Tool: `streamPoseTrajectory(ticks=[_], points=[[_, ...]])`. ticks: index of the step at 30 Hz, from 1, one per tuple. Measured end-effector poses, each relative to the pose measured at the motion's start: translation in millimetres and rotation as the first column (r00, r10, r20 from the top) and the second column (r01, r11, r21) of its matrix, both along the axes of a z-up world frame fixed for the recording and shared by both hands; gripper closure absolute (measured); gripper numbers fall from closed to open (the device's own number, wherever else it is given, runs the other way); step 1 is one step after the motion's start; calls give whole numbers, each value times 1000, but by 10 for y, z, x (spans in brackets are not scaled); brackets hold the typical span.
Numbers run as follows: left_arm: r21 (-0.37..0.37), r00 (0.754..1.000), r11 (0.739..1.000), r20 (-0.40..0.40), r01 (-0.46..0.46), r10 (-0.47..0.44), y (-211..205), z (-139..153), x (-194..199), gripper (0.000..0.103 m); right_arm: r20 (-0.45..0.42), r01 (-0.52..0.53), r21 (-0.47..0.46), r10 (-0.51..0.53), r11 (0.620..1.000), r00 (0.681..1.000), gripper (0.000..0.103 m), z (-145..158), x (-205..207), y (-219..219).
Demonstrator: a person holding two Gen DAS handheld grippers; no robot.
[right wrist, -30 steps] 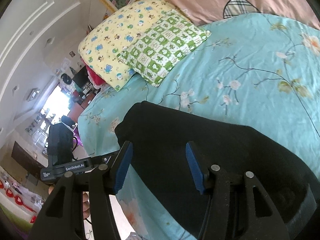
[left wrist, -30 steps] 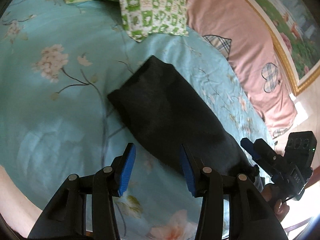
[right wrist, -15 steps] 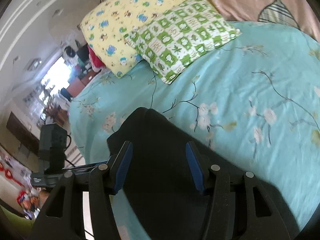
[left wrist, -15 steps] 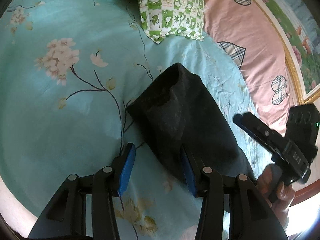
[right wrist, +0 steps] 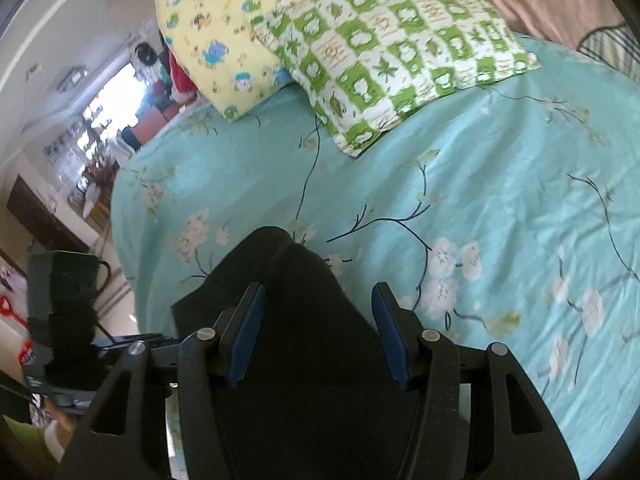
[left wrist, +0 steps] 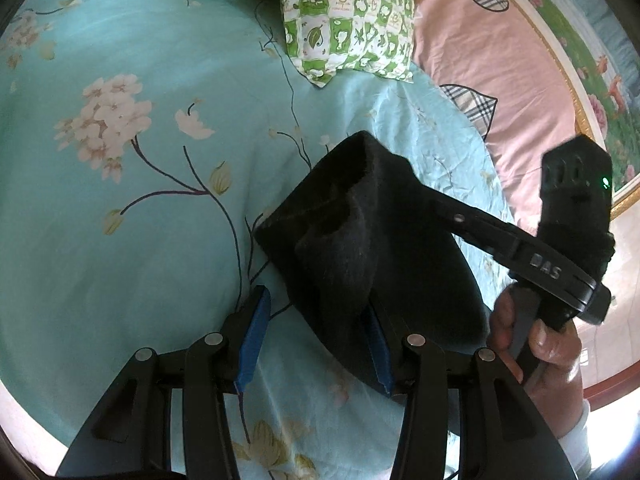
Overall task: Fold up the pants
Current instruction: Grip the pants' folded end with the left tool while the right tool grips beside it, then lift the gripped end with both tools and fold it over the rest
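Observation:
The black pants [left wrist: 360,236] lie folded into a narrow strip on the turquoise flowered bedsheet [left wrist: 132,208]. Their far end is lifted and bunched. My left gripper [left wrist: 316,344] is open, its blue pads on either side of the pants' near edge. My right gripper [right wrist: 318,328] is open, with the dark cloth [right wrist: 304,312] between and under its blue pads. In the left wrist view the right gripper's fingers [left wrist: 460,216] reach over the pants from the right, and their tips are hidden against the cloth.
A green-and-white checked pillow [left wrist: 348,24] and a yellow cartoon pillow [right wrist: 224,24] lie at the head of the bed. A pink blanket [left wrist: 492,60] runs along the right side. The bed's left edge and room furniture [right wrist: 72,208] show in the right wrist view.
Both grippers have moved forward along the pants toward the far end. The right gripper has swung in over the cloth, and the pants' far end has risen and bunched.

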State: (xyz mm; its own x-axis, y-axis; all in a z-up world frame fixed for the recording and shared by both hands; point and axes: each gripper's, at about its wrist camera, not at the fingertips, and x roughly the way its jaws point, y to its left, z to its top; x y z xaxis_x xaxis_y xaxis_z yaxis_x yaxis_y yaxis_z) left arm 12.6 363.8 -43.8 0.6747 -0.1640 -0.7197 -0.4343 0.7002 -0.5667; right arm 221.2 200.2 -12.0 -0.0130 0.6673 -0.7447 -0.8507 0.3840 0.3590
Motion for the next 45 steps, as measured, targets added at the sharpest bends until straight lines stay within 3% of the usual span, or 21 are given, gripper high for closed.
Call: streamPoseTrajectory(ticks=[4,5,8,11,16,29,36,45], points=[[1,1000,1000,2,-8,8,16,-19,47,56,9,-57,-48,58,997,998,48,-95,38,173],[3,1000,1000,2,-9,9,18,-23,57,56,4,-71,-59,71,996,997,58,-121,44,201],[22,1000,1000,0,-9,9,14,-20,105,57,-14,-79,-67,78,995,997,70,-164,47,225],[48,1000,999,-7,1,-1,-10,-3,168,67,-25,-66,-42,65,997,998,76,-143,36,169],[59,1000,998,4,11,-11,-67,93,174,78,-47,-32,12,32,999,998,80,-51,17,43],[120,986,990,142,76,-93,-464,738,56,79,-60,63,199,-52,978,997,82,532,-124,-603],[202,953,965,215,170,-213,-1011,1171,29,80,-84,137,310,-117,941,990,83,821,-162,-1172],[282,893,910,248,304,-375,-1815,1536,26,81,-140,269,453,-230,850,963,83,958,-243,-2134]])
